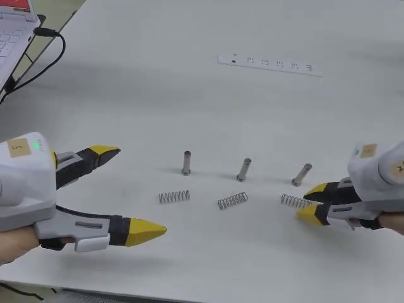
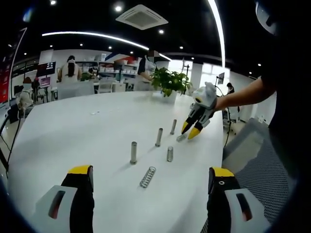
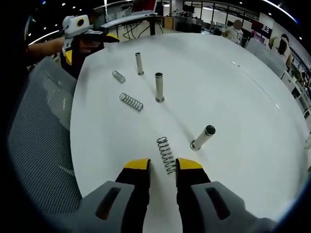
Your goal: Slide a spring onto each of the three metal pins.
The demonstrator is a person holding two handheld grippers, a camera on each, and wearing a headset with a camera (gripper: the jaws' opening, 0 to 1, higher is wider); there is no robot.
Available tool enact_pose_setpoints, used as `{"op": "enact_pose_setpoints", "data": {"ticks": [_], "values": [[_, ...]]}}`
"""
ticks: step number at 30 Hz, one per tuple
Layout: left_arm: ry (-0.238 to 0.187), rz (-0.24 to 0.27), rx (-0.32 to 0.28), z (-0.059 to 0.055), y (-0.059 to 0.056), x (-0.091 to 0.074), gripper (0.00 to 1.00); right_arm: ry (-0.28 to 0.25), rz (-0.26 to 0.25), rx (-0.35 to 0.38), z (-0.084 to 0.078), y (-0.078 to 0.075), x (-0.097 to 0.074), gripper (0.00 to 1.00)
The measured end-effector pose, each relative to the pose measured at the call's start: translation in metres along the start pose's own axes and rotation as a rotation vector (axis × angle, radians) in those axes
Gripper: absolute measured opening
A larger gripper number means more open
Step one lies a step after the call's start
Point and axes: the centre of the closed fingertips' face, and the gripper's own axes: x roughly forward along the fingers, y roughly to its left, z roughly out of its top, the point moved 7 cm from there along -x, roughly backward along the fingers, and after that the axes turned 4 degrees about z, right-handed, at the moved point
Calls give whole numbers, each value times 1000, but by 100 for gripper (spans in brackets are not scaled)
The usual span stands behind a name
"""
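Three metal pins (image 1: pixel 186 162) (image 1: pixel 244 169) (image 1: pixel 302 174) stand in a row on the white table, the right one leaning. In front of each lies a loose spring (image 1: pixel 174 197) (image 1: pixel 232 201) (image 1: pixel 292 200). My right gripper (image 1: pixel 310 202) sits low at the right spring's end with its jaws narrowly apart. In the right gripper view that spring (image 3: pixel 166 154) reaches just between the yellow fingertips (image 3: pixel 137 164), beside the leaning pin (image 3: pixel 203 138). My left gripper (image 1: pixel 129 191) hovers wide open at the left, holding nothing, and faces the left spring (image 2: pixel 147 176) and nearest pin (image 2: pixel 133 152).
A white power strip (image 1: pixel 270 64) lies far back on the table. A laptop (image 1: pixel 12 31) with a black cable (image 1: pixel 53 57) sits at the far left corner. The table's near edge (image 1: pixel 189 293) runs close below the grippers. A mesh chair (image 3: pixel 39 145) stands beside it.
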Motion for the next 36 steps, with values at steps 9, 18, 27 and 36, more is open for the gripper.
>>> {"op": "enact_pose_setpoints", "data": {"ticks": [9, 18, 27, 36], "values": [[5, 0, -3, -2, 0, -1, 96, 41, 10, -28, 1, 1, 4, 14], [8, 3, -2, -2, 2, -1, 96, 65, 18, -38, -3, -1, 9, 8], [7, -13, 4, 2, -1, 1, 96, 46, 13, -43, 2, 1, 3, 8], [5, -39, 25, 7, -7, 9, 96, 39, 7, -22, 4, 4, -8, 8]]}}
